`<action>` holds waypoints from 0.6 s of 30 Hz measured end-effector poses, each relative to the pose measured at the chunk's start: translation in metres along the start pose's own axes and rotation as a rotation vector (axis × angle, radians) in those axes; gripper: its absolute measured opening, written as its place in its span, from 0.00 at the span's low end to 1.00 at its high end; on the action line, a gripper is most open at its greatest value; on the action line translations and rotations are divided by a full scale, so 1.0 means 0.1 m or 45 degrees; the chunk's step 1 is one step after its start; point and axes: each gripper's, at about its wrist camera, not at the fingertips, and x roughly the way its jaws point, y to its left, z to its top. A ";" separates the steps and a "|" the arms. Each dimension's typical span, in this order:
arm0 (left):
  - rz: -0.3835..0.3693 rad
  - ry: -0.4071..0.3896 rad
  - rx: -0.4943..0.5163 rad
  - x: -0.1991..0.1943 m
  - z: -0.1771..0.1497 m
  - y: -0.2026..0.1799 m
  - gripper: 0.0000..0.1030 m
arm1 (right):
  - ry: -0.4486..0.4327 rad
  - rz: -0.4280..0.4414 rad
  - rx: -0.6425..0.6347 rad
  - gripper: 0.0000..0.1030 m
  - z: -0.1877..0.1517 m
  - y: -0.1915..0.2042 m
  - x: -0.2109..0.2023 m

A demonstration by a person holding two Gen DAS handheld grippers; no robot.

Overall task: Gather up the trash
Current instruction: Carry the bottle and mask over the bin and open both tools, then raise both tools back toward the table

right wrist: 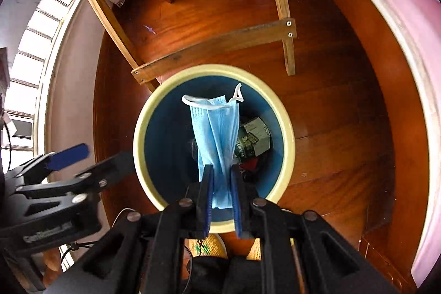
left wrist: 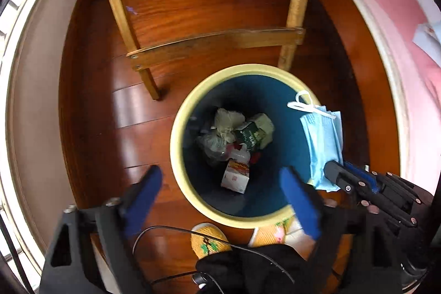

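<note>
Jaws first: my right gripper [right wrist: 222,178] is clamped narrow on a light blue face mask [right wrist: 217,134], the folded cloth pinched between its blue pads, white ear loops dangling at the far end. My left gripper [left wrist: 220,183] stands wide apart with nothing between its fingers.

Mask hangs over the mouth of the waste bin [left wrist: 176,139], a round bin with a cream rim and dark blue inside, standing on the reddish wood floor [left wrist: 193,4]. From the left wrist view the mask sits over the bin's right-hand edge. Bin already holds crumpled paper [left wrist: 227,123], a dark green carton [left wrist: 249,138], clear plastic and a small white and orange box [left wrist: 235,177].

A wooden chair frame [left wrist: 215,42] stands just behind the bin. Toes of patterned yellow slippers [left wrist: 210,239] show at the bin's near edge.
</note>
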 end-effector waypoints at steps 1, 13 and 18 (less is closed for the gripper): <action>0.009 -0.003 -0.002 0.01 0.00 0.02 0.87 | 0.001 0.009 0.006 0.12 0.01 -0.03 0.04; 0.070 -0.078 -0.039 -0.25 -0.05 0.19 0.95 | -0.034 0.072 0.017 0.40 0.08 0.12 -0.03; 0.074 -0.106 -0.061 -0.53 -0.05 0.17 0.96 | -0.037 0.065 0.043 0.41 0.09 0.16 -0.30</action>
